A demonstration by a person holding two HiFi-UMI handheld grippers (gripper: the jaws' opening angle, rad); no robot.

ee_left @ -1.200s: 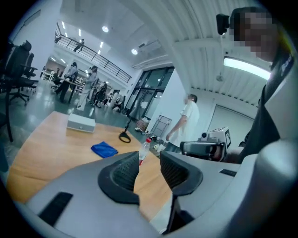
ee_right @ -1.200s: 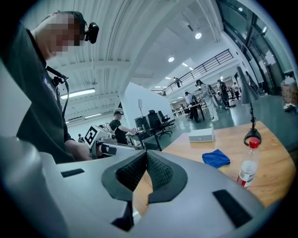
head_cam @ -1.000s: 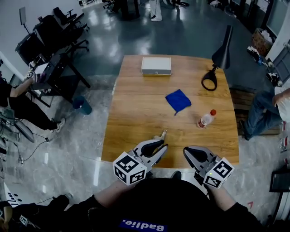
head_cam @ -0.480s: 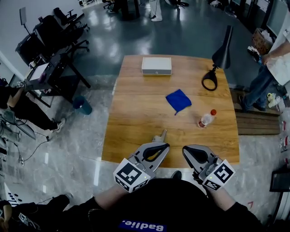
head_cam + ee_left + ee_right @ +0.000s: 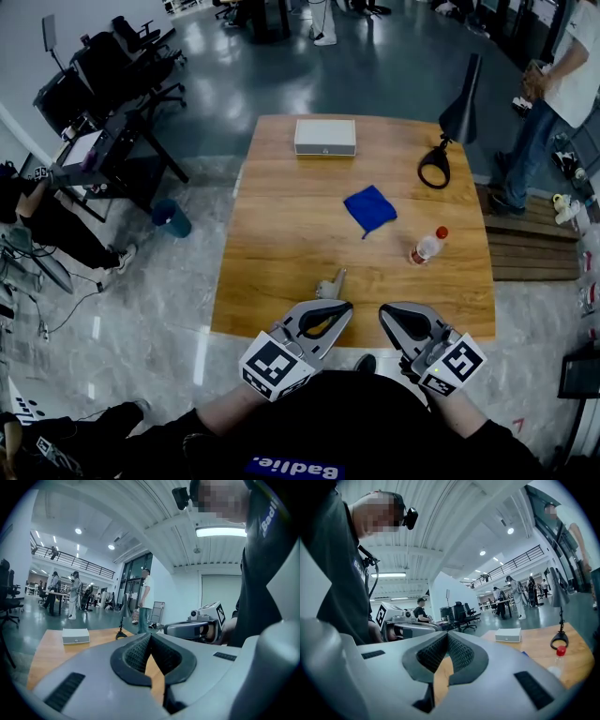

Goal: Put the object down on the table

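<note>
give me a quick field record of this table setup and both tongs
table: wooden
far edge: white box
middle: blue cloth
right side: bottle with red cap, black lamp
near edge: small pale object, on the wood just ahead of the left tongs
left tongs: shut, nothing between them
right tongs: shut, nothing between them

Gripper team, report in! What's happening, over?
Left gripper shut, empty. Right gripper shut, empty. Small grey object on table, just past left gripper. Nothing blocking.
</note>
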